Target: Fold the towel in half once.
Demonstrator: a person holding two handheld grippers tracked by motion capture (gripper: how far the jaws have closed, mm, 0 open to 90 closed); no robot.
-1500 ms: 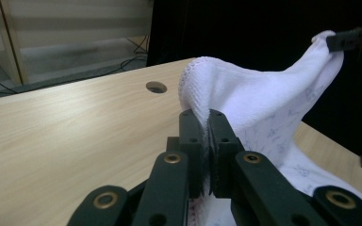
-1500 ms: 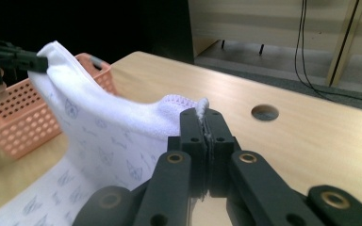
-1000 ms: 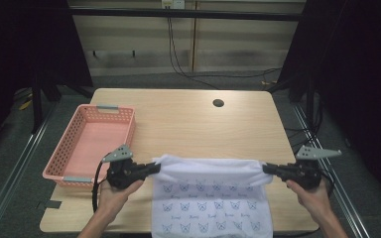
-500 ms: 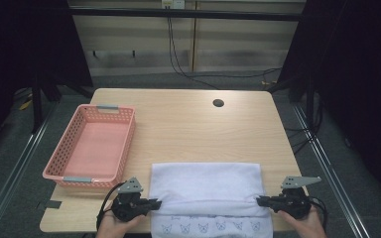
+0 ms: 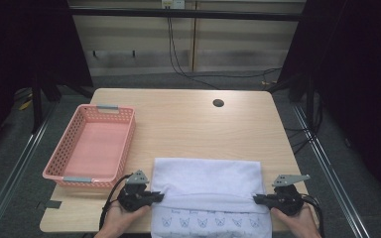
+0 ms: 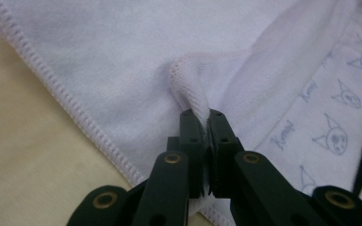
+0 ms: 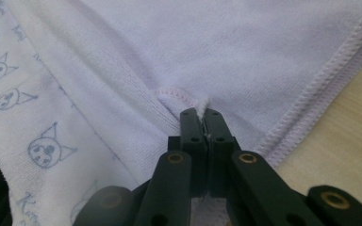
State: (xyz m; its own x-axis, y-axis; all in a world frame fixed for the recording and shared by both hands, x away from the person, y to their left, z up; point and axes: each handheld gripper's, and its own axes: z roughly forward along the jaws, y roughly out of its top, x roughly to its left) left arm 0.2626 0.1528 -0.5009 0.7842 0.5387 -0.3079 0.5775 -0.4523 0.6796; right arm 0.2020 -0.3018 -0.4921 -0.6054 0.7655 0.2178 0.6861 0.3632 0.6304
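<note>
Two corners of the towel [image 5: 208, 183] are pinched tight, one per gripper: left gripper [image 5: 155, 196], right gripper [image 5: 256, 200]. It's spread at the table's [image 5: 188, 124] 6 o'clock edge, mid-fold. Next, both pinches probably get released together.

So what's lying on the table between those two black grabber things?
The folded towel spans the whole stretch in the high view: the left gripper pinches one corner and the right gripper the other, with nothing else between.

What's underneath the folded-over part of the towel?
Under the towel's plain folded flap lies its own printed layer, a strip showing nearest the person. The table beneath is covered there; anything between the layers is hidden.
</note>
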